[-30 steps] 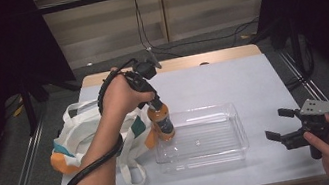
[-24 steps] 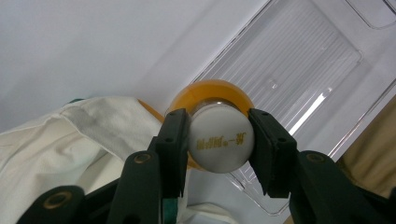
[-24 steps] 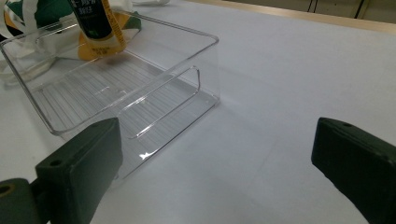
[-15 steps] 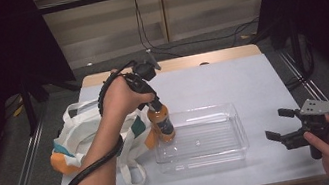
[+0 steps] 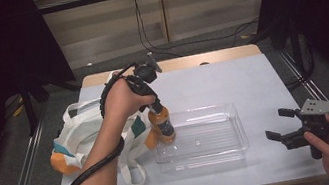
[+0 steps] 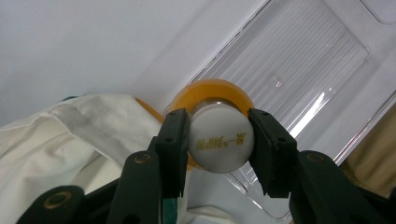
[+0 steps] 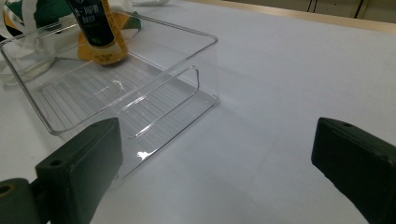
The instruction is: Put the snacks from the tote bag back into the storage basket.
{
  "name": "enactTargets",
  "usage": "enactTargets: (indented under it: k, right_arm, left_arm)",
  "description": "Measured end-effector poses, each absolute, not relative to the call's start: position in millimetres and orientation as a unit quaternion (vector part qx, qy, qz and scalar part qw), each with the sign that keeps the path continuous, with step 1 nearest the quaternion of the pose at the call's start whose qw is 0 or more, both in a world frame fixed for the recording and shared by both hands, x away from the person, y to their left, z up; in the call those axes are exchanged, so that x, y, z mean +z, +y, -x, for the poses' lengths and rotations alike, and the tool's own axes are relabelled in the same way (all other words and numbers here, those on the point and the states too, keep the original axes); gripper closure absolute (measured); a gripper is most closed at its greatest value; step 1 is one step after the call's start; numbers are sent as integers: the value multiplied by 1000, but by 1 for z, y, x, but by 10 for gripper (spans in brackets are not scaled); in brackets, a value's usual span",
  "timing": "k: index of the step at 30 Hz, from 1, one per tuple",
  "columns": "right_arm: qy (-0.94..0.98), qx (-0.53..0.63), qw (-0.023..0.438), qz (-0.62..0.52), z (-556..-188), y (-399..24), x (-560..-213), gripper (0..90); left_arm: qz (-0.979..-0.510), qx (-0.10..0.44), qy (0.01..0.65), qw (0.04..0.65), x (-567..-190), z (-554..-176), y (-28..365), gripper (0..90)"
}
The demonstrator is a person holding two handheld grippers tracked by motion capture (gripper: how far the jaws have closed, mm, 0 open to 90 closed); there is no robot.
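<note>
An orange bottle (image 5: 162, 126) with a white cap (image 6: 220, 143) stands upright in the left end of a clear plastic tray (image 5: 232, 148). My left gripper (image 5: 157, 108) points down over it and is shut on the cap, one jaw on each side. In the right gripper view the bottle (image 7: 98, 32) rests on the tray's ribbed floor near its far wall (image 7: 182, 32). My right gripper (image 5: 277, 125) is held by a hand at the table's right front, its jaws wide open with nothing between them, aimed toward the tray.
A white cloth bag (image 5: 75, 132) with orange and green patches lies at the table's left, touching the tray's left end. The table edge (image 5: 227, 55) runs along the back, with cables on the floor beyond.
</note>
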State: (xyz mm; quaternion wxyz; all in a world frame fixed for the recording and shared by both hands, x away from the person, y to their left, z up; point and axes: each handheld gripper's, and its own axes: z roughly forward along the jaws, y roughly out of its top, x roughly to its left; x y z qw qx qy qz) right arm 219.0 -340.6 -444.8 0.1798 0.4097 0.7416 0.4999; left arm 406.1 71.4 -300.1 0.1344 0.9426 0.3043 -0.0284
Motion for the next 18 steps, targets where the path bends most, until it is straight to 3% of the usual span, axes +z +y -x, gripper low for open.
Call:
enactTargets:
  k: [18]
  right_arm:
    - [742,498,181,-410,-219,-340,-445,18]
  left_arm:
    - [-942,-23,298,150,-302,-404,70,592]
